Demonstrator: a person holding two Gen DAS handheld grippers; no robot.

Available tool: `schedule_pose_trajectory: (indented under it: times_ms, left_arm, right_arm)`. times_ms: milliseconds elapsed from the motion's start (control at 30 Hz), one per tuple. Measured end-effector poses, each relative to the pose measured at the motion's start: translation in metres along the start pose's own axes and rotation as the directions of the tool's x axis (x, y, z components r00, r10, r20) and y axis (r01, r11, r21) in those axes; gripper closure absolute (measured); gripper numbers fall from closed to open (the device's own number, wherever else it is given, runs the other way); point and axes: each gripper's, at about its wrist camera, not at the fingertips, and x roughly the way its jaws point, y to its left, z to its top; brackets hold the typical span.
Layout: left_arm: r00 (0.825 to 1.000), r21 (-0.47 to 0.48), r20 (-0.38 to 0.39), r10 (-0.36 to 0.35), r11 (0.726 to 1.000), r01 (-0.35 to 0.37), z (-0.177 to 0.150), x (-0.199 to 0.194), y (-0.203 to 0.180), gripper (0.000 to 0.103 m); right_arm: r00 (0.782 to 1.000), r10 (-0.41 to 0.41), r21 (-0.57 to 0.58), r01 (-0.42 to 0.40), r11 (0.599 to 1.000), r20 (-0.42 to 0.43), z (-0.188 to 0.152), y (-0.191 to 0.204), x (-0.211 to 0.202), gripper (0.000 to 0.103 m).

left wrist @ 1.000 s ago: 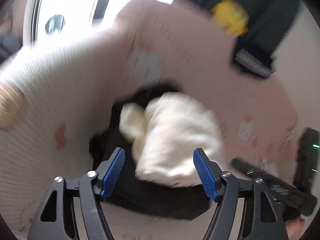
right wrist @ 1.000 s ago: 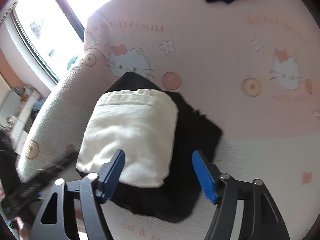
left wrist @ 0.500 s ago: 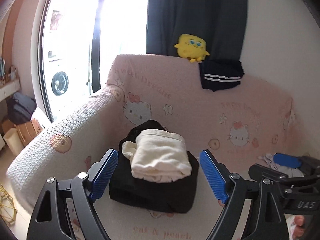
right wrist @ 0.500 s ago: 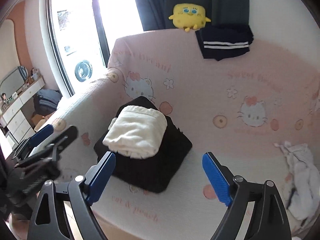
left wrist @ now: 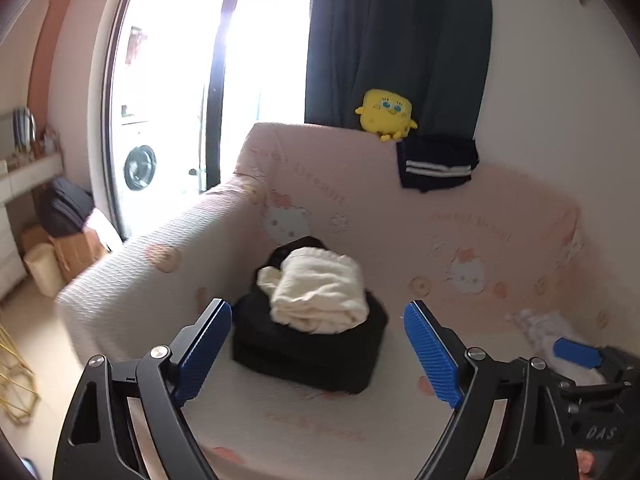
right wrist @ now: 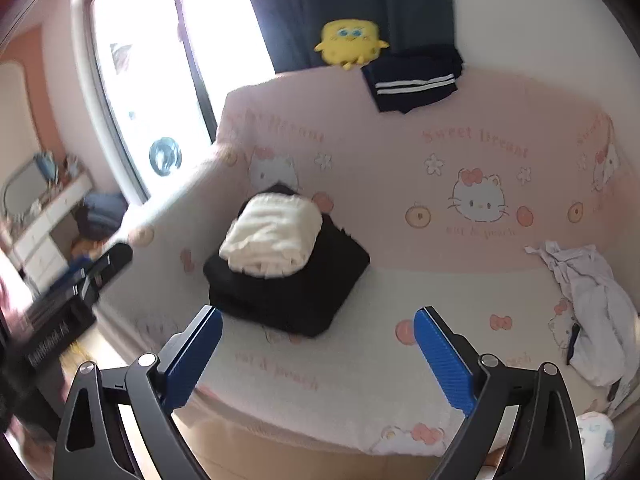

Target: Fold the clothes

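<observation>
A folded cream garment (left wrist: 320, 296) (right wrist: 272, 236) lies on top of a folded black garment (left wrist: 312, 348) (right wrist: 288, 280) at the left end of the pink sofa seat (left wrist: 320, 412) (right wrist: 360, 360). An unfolded white garment (right wrist: 592, 308) (left wrist: 548, 328) lies crumpled at the right end. My left gripper (left wrist: 318, 350) hangs open in front of the stack, well back from it, holding nothing. My right gripper (right wrist: 318, 354) is open too, over the seat's front edge. The right gripper's blue pad (left wrist: 578, 354) shows at the lower right of the left wrist view.
A folded dark navy garment with white stripes (left wrist: 438, 162) (right wrist: 412, 78) hangs over the sofa back beside a yellow plush toy (left wrist: 386, 114) (right wrist: 350, 44). Sofa armrest (left wrist: 152, 264) on the left. Beyond it are a glass door, a washing machine (left wrist: 139, 166) and boxes on the floor.
Both grippers have pulled back and away from the stacked garments, which now look smaller and farther. The stack stays on the seat; both grippers stay open.
</observation>
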Motion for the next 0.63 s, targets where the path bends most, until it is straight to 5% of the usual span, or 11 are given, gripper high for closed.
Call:
schedule_pose_trajectory:
  times_ms: [267, 633]
  left_arm:
    - [0.989, 0.076, -0.15, 0.0, 0.997, 0.012, -0.032, -0.003, -0.005, 0.015]
    - [0.988, 0.081, -0.149, -0.048, 0.995, 0.061, -0.031, -0.016, -0.011, 0.015]
  right_arm:
    - [1.0, 0.012, -0.076, -0.013, 0.997, -0.013, -0.012, 0.011, -0.009, 0.006]
    - [1.0, 0.025, -0.083, -0.025, 0.996, -0.006, -0.013, 0.013, -0.025, 0.006]
